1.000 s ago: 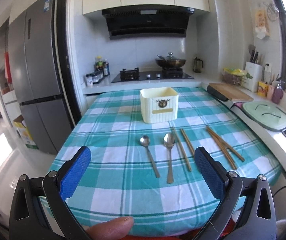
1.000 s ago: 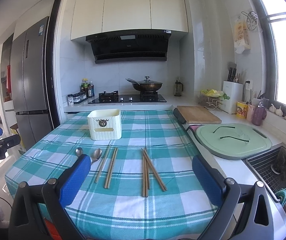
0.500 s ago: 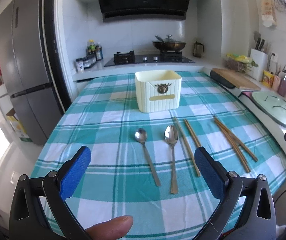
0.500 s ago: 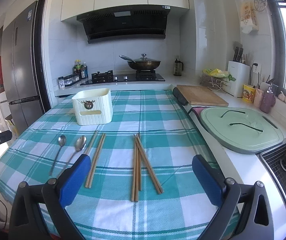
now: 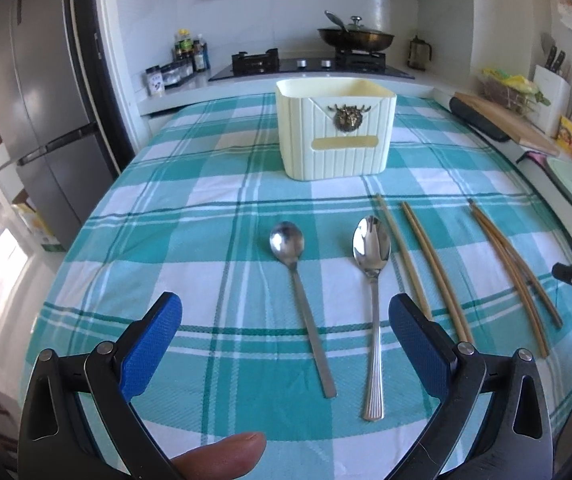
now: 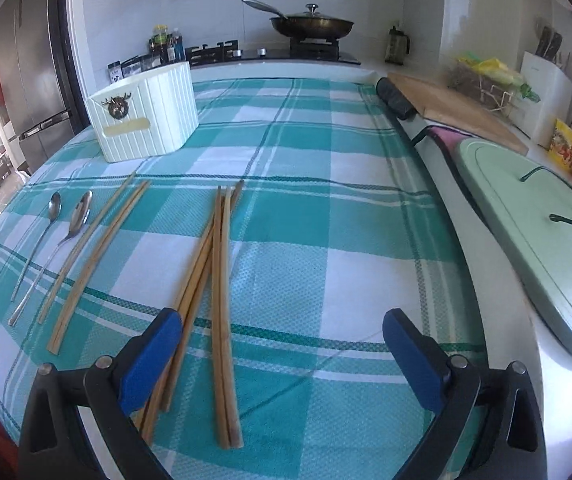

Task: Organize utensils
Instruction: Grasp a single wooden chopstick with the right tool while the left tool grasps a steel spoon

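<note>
Nothing is sorted yet — the cream box at twelve o'clock looks empty. On the checked cloth lie two spoons and, toward three o'clock, chopsticks — about six. The left gripper and right gripper both hover, fingers apart, holding nothing.

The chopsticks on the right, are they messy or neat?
A bit messy. The right bunch of chopsticks crosses over itself, splayed at the near ends, while the left pair lies almost parallel. Nothing is spilled or broken; the cream box stands upright.
</note>
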{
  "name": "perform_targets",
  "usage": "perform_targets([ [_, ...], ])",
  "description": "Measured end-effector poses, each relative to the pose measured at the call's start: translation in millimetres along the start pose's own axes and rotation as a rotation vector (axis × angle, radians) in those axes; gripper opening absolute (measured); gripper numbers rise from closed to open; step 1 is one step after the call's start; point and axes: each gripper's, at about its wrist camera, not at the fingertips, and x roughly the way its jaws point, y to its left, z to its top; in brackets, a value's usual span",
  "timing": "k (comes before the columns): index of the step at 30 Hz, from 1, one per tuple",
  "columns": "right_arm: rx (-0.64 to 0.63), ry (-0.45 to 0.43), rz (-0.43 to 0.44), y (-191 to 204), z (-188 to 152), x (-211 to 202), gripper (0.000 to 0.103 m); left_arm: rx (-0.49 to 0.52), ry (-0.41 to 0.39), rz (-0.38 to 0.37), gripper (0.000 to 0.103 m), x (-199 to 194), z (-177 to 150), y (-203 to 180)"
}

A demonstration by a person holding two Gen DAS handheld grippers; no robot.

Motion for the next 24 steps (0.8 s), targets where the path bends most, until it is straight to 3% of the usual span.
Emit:
perform_targets([
  [16, -0.078, 0.144, 0.019, -4.1, 6.3, 54.6, 0.100, 0.033, 0.053, 0.020, 0.103, 23.3, -2.9, -9.1],
  [18, -0.087, 0.143, 0.027, -2.1, 8.5, 54.9, 0.094, 0.032, 0.056, 0.028, 0.103, 28.9, -3.2, -8.5],
  [20, -0.095, 0.132, 0.036, 1.1, 11.8, 53.7, 0.070, 0.023, 0.077, 0.035, 0.103, 38.8, -4.7, -6.1],
  [24, -0.106, 0.104, 0.040, 10.2, 18.7, 55.7, 0.034, -0.005, 0.141, 0.050, 0.103, 66.9, -10.6, 2.8],
])
